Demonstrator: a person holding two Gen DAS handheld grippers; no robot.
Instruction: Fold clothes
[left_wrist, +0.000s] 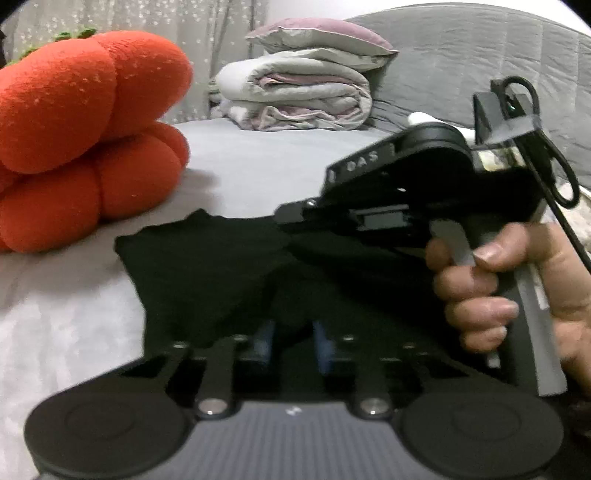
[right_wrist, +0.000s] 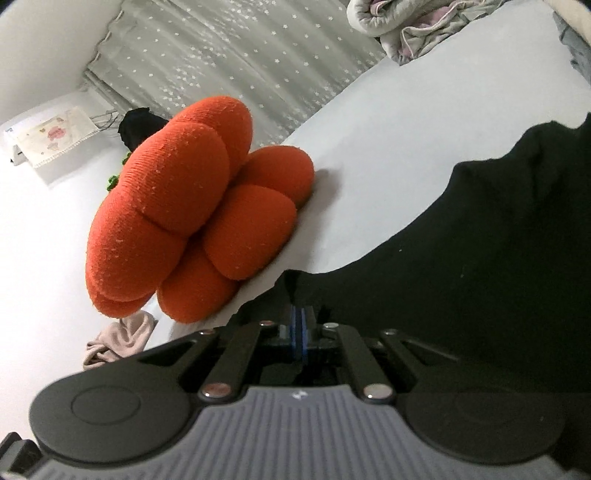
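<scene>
- Now a black garment (left_wrist: 207, 273) lies spread on a pale grey bed (left_wrist: 258, 166), held up along its near edge by both claws.
- Left claw (left_wrist: 291, 332): clenched on the garment's edge, with cloth bunched over its blue-lined fingers (left_wrist: 266, 338).
- Right claw (right_wrist: 297, 325): clenched too, pads pressed together on a corner of the garment (right_wrist: 480, 266); from this tilted view the cloth fills the right side.
- In the left view the right claw's black body (left_wrist: 424, 181) reaches in from the right, its tip touching the garment's far edge. A hand (left_wrist: 517, 295) grips its handle, fingers on the trigger.
- An orange pumpkin cushion (left_wrist: 85, 129) with a green stalk sits on the bed, near the garment's left corner but apart from it.
- A folded quilt (left_wrist: 295, 96) with a pillow (left_wrist: 321, 37) on top is stacked farther back, against a grey padded headboard (left_wrist: 480, 55).
- A starry grey curtain (right_wrist: 240, 66) hangs behind the bed.
</scene>
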